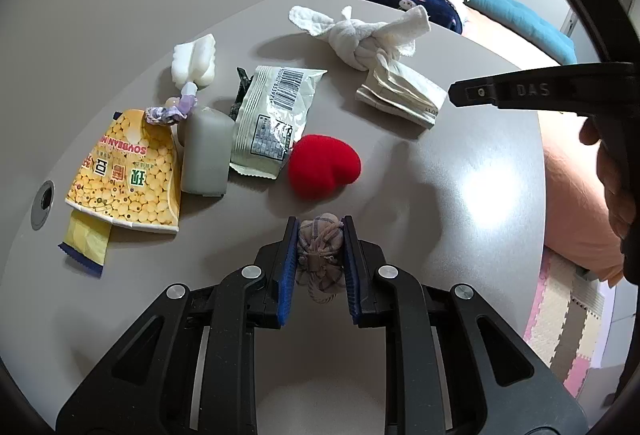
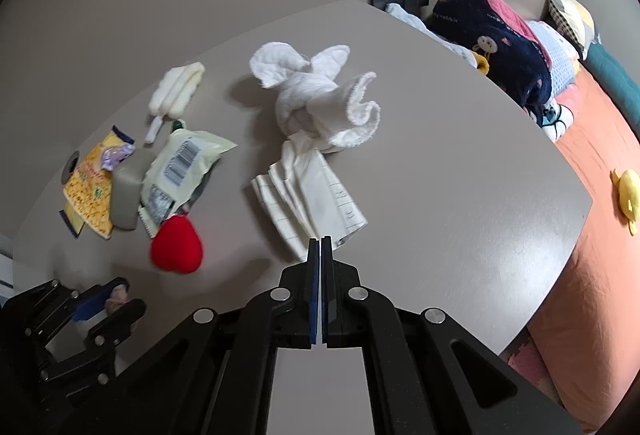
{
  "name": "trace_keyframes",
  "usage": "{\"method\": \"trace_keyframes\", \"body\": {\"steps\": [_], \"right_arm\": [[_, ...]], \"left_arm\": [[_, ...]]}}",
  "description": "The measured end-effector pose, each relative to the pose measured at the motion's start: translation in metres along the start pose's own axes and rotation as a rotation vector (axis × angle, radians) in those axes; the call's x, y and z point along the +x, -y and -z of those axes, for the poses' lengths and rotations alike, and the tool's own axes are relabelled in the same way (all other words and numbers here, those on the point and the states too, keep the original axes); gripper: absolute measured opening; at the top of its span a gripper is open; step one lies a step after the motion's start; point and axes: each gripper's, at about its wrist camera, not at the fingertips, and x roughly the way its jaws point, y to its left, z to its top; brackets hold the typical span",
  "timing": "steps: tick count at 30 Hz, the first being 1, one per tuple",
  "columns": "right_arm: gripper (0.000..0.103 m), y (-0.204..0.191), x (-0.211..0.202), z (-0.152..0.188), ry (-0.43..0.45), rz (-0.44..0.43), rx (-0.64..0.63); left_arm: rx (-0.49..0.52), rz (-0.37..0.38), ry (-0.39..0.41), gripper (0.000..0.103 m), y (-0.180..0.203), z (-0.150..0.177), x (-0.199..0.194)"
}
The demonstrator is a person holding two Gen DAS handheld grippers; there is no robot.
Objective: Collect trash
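The left gripper [image 1: 320,231] clamps a beige knotted bundle [image 1: 321,255], perhaps cord, its underside hidden; right gripper [image 2: 321,247] pads pressed together, empty.

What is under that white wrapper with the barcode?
The barcode wrapper overlaps the grey block on one edge, and something dark green pokes out behind it. The rest underneath is covered.

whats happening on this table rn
A person holding a gripper in each hand is clearing trash off a grey table. The left gripper is shut on a small knotted cloth bundle, just in front of a red plush heart. The right gripper is shut and empty, its tips near a folded white paper. A yellow soybean packet, a barcoded wrapper and a knotted white towel lie uncollected.
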Motion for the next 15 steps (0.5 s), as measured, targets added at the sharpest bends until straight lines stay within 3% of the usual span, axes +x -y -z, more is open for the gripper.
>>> {"method": "trace_keyframes", "body": {"steps": [1,2,3,15], "right_arm": [[0.018,0.003,0.001,-0.002,0.003,0.007,0.012],[0.042,0.005,0.001,-0.004,0.018,0.015,0.017],[0.054,0.006,0.000,-0.005,0.035,0.021,0.013],[0.054,0.009,0.032,-0.023,-0.024,-0.024,-0.010]], "left_arm": [[0.000,0.000,0.001,0.021,0.000,-0.001,0.000],[-0.001,-0.001,0.002,0.021,-0.001,-0.001,-0.001],[-0.004,0.002,0.003,0.021,-0.002,-0.003,-0.001],[-0.026,0.011,-0.008,0.021,-0.008,-0.015,0.008]]}}
